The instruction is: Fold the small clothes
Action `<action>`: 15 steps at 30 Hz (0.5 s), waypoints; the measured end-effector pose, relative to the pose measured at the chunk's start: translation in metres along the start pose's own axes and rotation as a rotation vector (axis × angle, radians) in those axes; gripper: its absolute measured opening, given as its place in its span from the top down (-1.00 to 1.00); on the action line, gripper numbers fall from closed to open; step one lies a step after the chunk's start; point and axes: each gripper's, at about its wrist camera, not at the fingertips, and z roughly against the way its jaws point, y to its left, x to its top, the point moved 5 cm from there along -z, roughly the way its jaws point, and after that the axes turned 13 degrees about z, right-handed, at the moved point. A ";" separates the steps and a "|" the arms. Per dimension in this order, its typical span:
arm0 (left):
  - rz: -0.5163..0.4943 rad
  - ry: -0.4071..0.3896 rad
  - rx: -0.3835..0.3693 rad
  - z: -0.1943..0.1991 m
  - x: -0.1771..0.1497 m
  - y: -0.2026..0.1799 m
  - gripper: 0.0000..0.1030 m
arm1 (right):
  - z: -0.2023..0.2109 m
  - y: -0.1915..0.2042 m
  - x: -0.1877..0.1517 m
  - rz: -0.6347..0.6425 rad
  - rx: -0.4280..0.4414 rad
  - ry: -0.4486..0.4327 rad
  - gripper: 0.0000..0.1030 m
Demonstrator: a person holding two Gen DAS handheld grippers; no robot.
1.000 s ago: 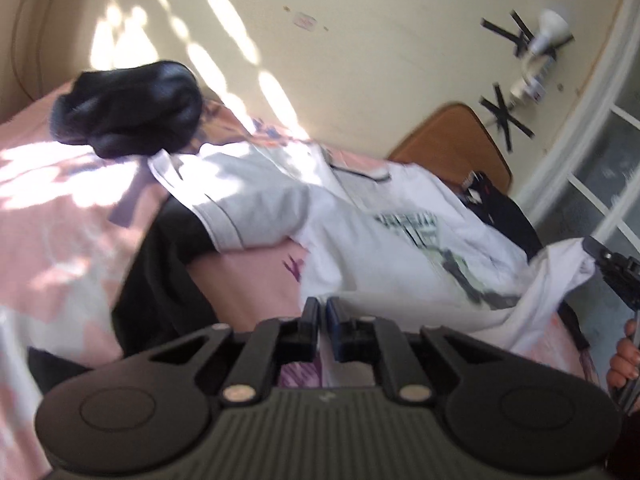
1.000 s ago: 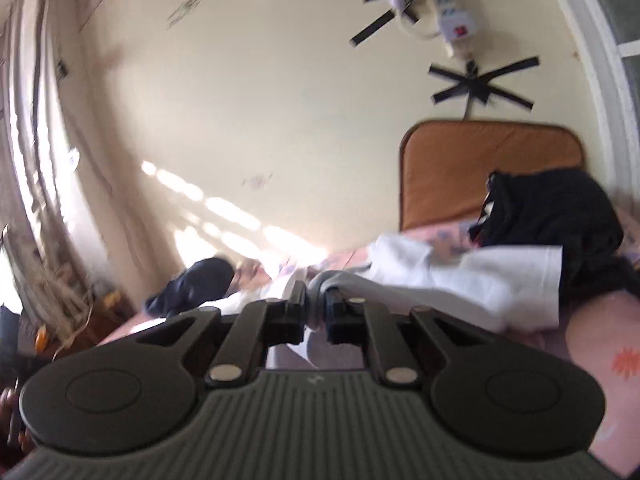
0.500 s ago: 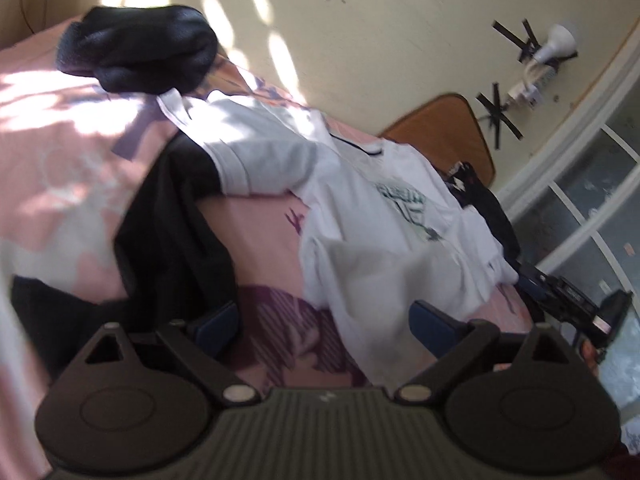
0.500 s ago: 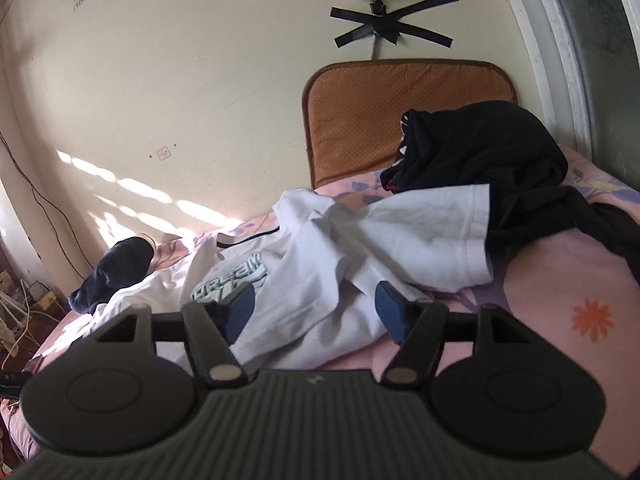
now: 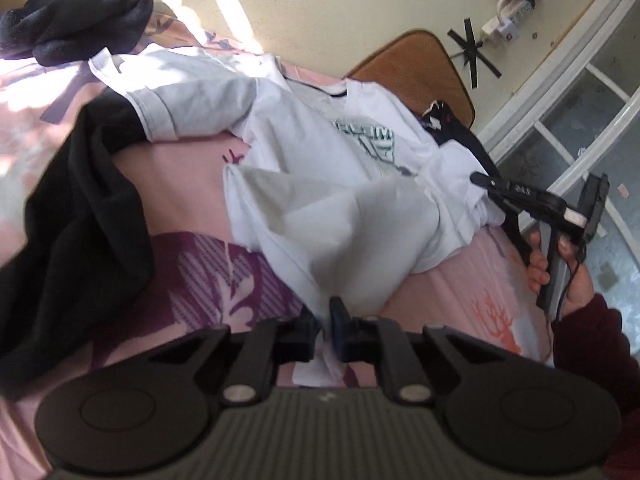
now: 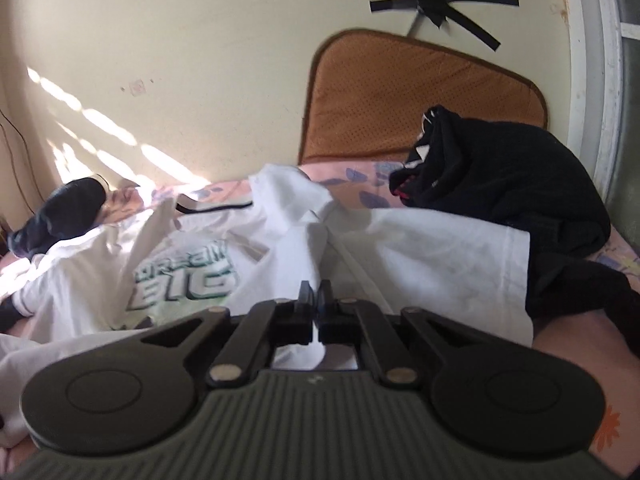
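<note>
A white T-shirt [image 5: 320, 152] with a green and grey print lies rumpled on a pink bedsheet [image 5: 180, 168]. My left gripper [image 5: 326, 320] is at the shirt's near edge, its jaws closing tight on a fold of white cloth that bunches between the pads. In the right wrist view the same T-shirt [image 6: 192, 248] spreads leftward, and my right gripper [image 6: 315, 296] is closing on a ridge of its white fabric. The left wrist view also shows the right gripper [image 5: 478, 178] at the shirt's far side, carried by a hand [image 5: 568, 280] in a dark red sleeve.
A black garment [image 5: 80, 220] lies left of the shirt and a dark bundle [image 5: 76, 12] sits by the wall. A black clothes pile [image 6: 500, 188] rests against an orange cushion [image 6: 420, 92]. A window frame [image 5: 580, 120] lines the right side.
Both grippers were shut a second ago, stood wide open over the shirt half a second ago, and now pinch its fabric. Both have sunk toward the bed; the right one swung over the shirt.
</note>
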 end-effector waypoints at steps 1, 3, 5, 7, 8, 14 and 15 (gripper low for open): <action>0.006 -0.027 -0.009 0.013 0.008 0.002 0.89 | 0.018 0.005 0.005 0.001 0.023 -0.029 0.91; 0.028 -0.097 -0.041 0.046 0.024 0.005 0.89 | 0.060 0.016 0.015 0.009 0.076 -0.092 0.91; 0.050 -0.154 -0.090 0.077 0.035 0.008 0.89 | 0.110 0.029 0.021 0.022 0.109 -0.150 0.91; 0.042 -0.206 -0.121 0.106 0.037 0.008 0.87 | 0.164 0.040 0.020 0.028 0.156 -0.225 0.91; 0.033 -0.220 -0.127 0.116 0.035 0.008 0.86 | 0.190 0.047 0.017 0.034 0.188 -0.267 0.91; 0.028 -0.261 -0.077 0.131 0.021 0.027 -0.33 | 0.250 0.052 -0.034 0.092 0.131 -0.193 -0.36; 0.047 -0.268 -0.065 0.132 0.023 0.035 -0.39 | 0.246 0.043 -0.039 0.057 0.061 -0.176 -0.54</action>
